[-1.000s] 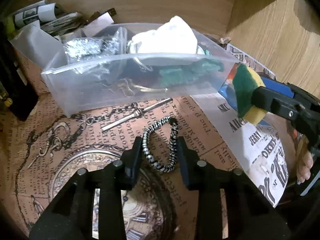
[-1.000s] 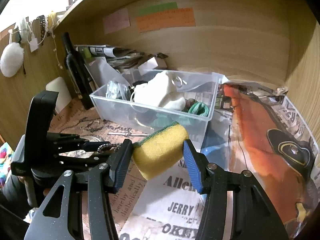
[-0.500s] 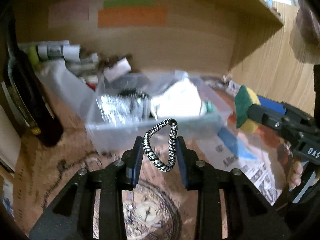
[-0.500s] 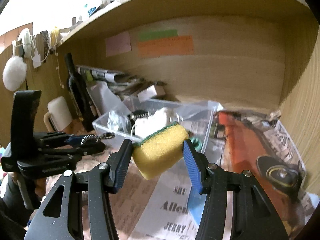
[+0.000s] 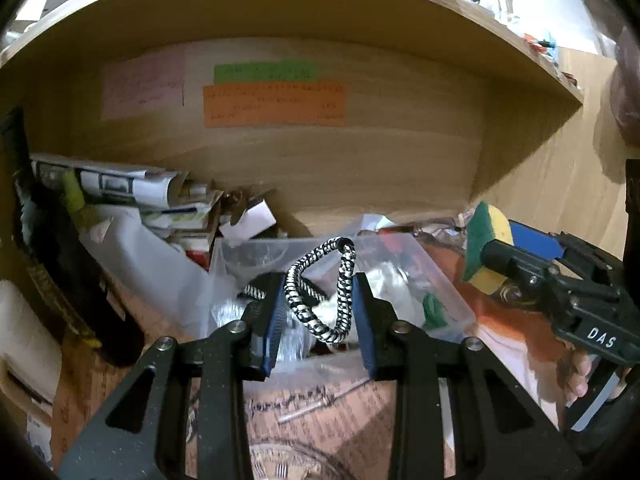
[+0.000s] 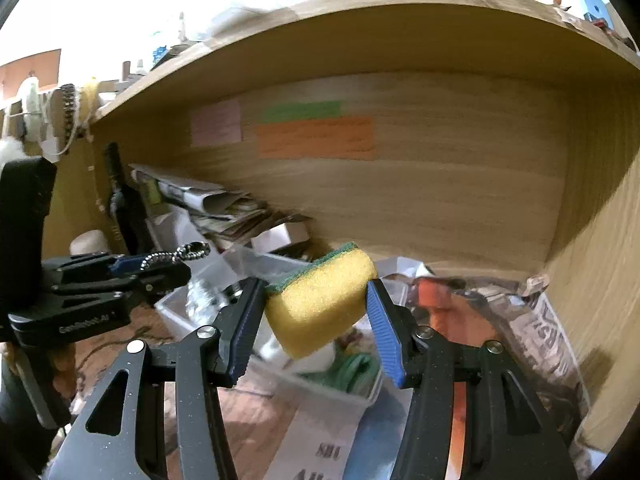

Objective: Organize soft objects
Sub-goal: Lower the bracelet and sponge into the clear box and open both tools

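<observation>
Left tongs (image 5: 318, 308) clench a cord loop (image 5: 320, 284) above the clear bin (image 5: 444, 276); right tongs (image 6: 316, 312) squeeze a sponge (image 6: 320, 304) over its right end. Released carelessly, either could miss the bin.

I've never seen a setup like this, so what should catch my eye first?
The yellow sponge with its green top, pinched in the right tool, sits dead centre. Next, the black-and-white braided loop gripped by the left tool, hanging above the cluttered clear plastic bin.
</observation>
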Motion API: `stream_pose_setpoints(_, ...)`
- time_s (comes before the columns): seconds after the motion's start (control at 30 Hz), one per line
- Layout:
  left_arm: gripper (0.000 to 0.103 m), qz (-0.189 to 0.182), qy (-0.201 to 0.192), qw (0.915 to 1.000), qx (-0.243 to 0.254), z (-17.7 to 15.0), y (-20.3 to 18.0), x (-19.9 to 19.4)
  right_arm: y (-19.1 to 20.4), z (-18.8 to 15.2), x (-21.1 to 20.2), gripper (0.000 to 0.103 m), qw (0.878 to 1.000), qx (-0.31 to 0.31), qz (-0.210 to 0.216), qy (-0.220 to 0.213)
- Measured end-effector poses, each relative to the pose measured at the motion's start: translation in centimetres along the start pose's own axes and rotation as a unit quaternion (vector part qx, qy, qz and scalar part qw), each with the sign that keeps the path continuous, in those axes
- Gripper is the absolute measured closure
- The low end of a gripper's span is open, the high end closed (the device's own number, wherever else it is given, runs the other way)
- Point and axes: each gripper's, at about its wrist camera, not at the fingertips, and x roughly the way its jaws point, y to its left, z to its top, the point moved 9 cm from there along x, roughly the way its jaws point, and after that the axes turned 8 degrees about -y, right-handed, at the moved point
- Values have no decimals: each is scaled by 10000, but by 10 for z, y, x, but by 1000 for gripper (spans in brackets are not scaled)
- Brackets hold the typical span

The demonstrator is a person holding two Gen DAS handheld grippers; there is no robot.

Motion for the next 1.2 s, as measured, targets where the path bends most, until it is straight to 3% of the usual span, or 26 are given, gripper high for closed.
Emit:
stream_pose_setpoints(0.13, 71, 51, 72, 9999, 54, 5, 0, 21, -10, -2, 20, 54, 9998, 18, -111, 142)
stream_pose_setpoints(0.5, 71, 62, 795, 9968, -3, -15, 4, 93, -31, -30, 73, 54, 9963, 209, -202, 809)
stream_pose_setpoints(0.73, 70, 30, 1138, 9935, -85, -36, 8, 115, -29, -54, 92, 54, 9924, 107, -184, 1214)
stream_pose_setpoints(0.83, 65, 16, 1256, 9920, -142, -43, 9, 121, -29, -60, 95, 54, 9909, 74, -201, 1328)
stream_pose_setpoints(1.07, 46, 33, 1132, 9933, -209, -38, 14, 113, -31, -59, 93, 49, 9899, 64, -267, 1394)
stream_pose_setpoints(1.2, 45, 24, 938, 9953, -222, -28, 14, 97, -29, -49, 85, 42, 9918, 10, -265, 1252)
